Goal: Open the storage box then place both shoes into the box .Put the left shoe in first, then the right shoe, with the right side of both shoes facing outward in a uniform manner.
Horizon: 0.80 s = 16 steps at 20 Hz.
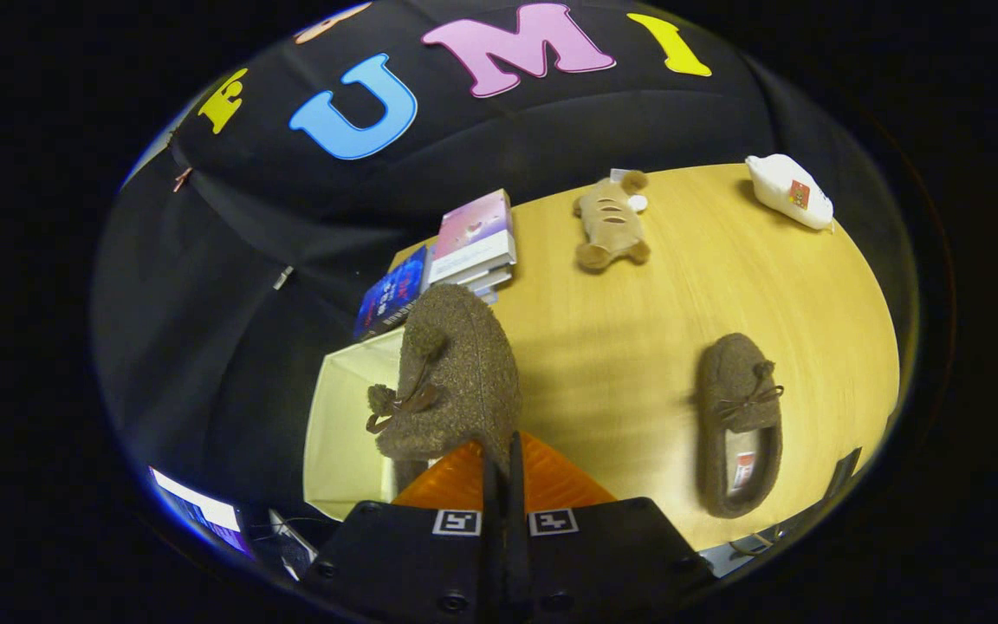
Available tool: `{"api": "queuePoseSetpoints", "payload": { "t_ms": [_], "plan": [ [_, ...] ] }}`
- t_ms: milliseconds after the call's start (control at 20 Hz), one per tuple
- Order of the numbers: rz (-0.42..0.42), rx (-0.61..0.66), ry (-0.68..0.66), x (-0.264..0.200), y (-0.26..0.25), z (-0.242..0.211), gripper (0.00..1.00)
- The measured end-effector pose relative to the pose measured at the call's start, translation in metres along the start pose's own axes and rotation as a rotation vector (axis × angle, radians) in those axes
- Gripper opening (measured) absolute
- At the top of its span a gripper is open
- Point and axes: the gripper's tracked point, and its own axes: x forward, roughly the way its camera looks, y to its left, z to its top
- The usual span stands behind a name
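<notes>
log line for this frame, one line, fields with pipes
stage: first shoe carried | gripper: fingers shut on brown shoe | shoe over open storage box | second shoe on table

Black cloth wall behind a yellowish, perhaps wooden, table.

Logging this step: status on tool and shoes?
Tool shut on held shoe, over the open storage box. Second shoe on table, apart. Books beyond box; nothing blocking.
</notes>
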Motion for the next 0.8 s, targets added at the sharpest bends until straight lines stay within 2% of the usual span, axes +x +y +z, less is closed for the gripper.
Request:
{"api": "queuePoseSetpoints", "payload": {
  "t_ms": [200, 350, 550, 800],
  "plan": [
    [0.08, 0.056, 0.054, 0.016, 0.074, -0.013, 0.06],
    [0.1, 0.088, 0.093, 0.037, 0.119, -0.029, 0.06],
    [0.049, 0.113, 0.146, 0.079, 0.15, -0.062, 0.05],
    [-0.044, 0.112, 0.202, 0.119, 0.15, -0.103, 0.06]
  ]
}}
